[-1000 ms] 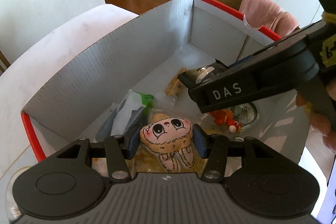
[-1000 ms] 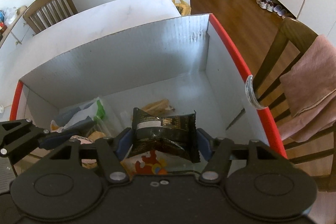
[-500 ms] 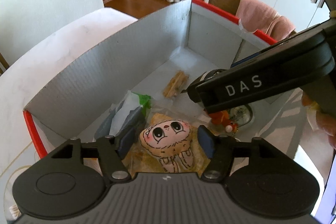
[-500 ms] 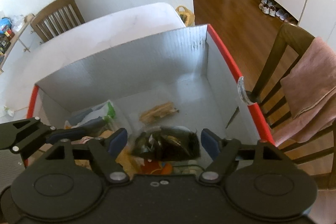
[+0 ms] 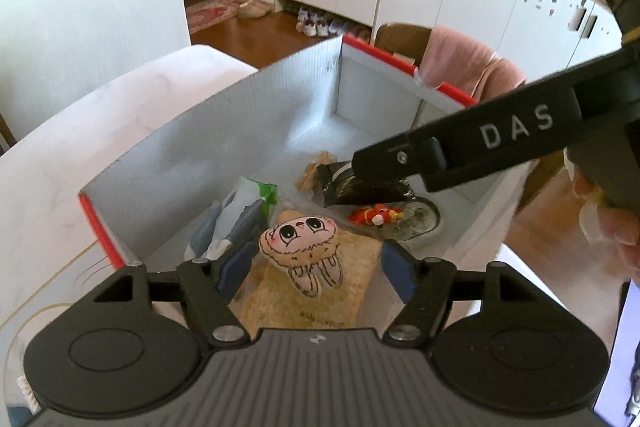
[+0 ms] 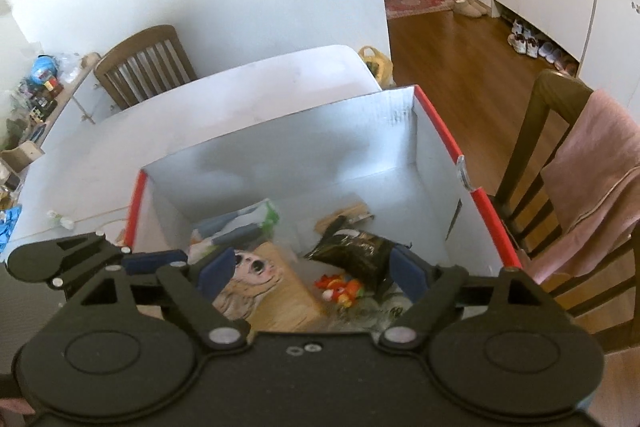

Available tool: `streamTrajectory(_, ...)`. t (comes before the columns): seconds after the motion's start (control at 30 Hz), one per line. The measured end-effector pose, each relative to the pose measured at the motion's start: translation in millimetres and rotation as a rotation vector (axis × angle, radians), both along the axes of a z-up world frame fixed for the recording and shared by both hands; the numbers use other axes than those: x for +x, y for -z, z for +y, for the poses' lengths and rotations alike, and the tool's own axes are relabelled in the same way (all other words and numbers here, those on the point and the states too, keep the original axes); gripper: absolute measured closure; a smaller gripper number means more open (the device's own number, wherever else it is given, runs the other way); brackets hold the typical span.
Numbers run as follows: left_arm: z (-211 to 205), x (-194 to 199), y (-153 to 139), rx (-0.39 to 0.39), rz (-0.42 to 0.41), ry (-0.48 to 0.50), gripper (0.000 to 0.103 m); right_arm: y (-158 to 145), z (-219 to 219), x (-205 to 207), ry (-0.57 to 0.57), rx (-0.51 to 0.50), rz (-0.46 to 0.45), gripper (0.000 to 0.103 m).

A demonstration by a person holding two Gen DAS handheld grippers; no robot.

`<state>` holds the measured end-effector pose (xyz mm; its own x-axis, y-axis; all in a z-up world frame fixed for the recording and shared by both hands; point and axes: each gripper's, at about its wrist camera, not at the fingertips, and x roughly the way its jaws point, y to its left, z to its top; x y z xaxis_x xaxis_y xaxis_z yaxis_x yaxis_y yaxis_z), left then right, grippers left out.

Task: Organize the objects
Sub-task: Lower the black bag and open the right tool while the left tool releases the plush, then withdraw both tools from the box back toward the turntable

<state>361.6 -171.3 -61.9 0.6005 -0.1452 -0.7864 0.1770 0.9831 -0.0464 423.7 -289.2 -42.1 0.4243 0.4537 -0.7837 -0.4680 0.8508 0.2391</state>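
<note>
Both grippers (image 5: 318,267) (image 6: 310,269) agape above box (image 5: 224,147)

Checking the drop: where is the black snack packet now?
In both wrist views the crinkled black snack packet lies inside the red-rimmed grey cardboard box, right of the plush face toy, above the orange toy.

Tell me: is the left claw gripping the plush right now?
No. The left claw is open, its pads clear of the plush, which lies in the box.

The right gripper's arm (image 5: 480,143) hides part of the dark packet (image 5: 360,187) beyond the left gripper. Print on the tan pouch (image 5: 320,307) beneath it is unreadable.
</note>
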Motion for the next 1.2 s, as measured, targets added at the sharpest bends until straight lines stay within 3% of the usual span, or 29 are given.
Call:
streamTrajectory(0.43,33.6,-55.7,-32.8,-0.080,-0.101,0.000,0.032,-29.1,10.6,-63.8,0.041,0.017,-0.054,0.017)
streamTrajectory(0.67,56.9,-102.1,-54.3,-0.073,-0.189,0.017,0.031,-37.8,27.2,-105.4,0.077,0.026,-0.085,0.015)
streamTrajectory(0.77,71.0,-120.8,-59.7,-0.081,-0.202,0.021,0.022,-38.6,36.7,-123.8,0.087,0.038,-0.086,0.011)
streamTrajectory(1.2,145.7,-187.7,-62.1,-0.121,-0.207,-0.009,0.020,-33.7,85.3,-189.1,0.099,0.103,-0.112,0.001)
